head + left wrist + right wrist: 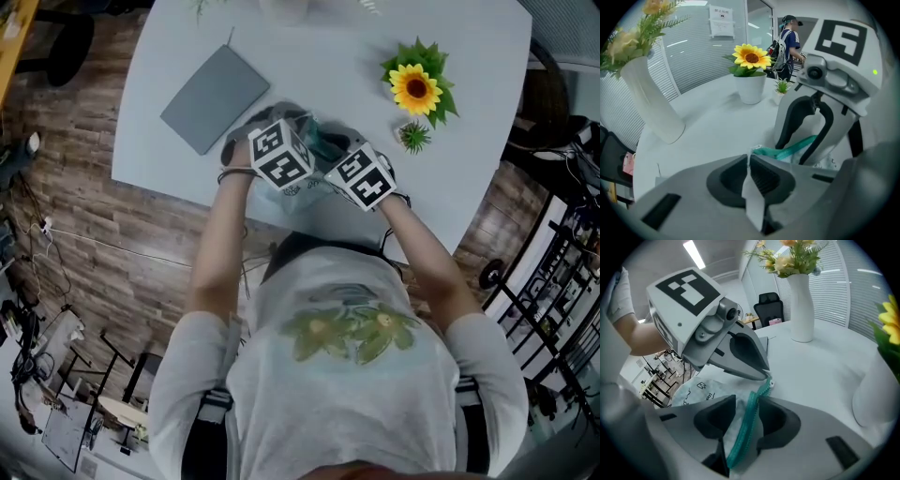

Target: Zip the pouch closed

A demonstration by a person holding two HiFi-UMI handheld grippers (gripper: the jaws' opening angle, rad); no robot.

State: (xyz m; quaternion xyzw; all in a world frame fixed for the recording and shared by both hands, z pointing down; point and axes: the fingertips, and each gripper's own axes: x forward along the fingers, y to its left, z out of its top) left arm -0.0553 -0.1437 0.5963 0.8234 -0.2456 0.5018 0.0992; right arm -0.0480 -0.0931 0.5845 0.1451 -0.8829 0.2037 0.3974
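Observation:
The pale printed pouch (319,139) with a teal zipper (744,430) lies near the front of the white table (319,56), between both grippers. My left gripper (749,161) is shut on a white strip of the pouch's end (753,199), just beyond the zipper's tip (765,387). My right gripper (747,408) stands open astride the zipper, which runs between its jaws with pouch fabric (701,390) beside it. From the left gripper view the right gripper (793,153) stands close by, the teal zipper (787,151) passing through its gap. In the head view the two marker cubes hide most of the pouch.
A grey notebook (216,98) lies at the back left. A potted sunflower (417,89) and a small succulent (412,137) stand to the right. A tall white vase (801,305) holds flowers at the table's far side. A person (787,42) stands in the background.

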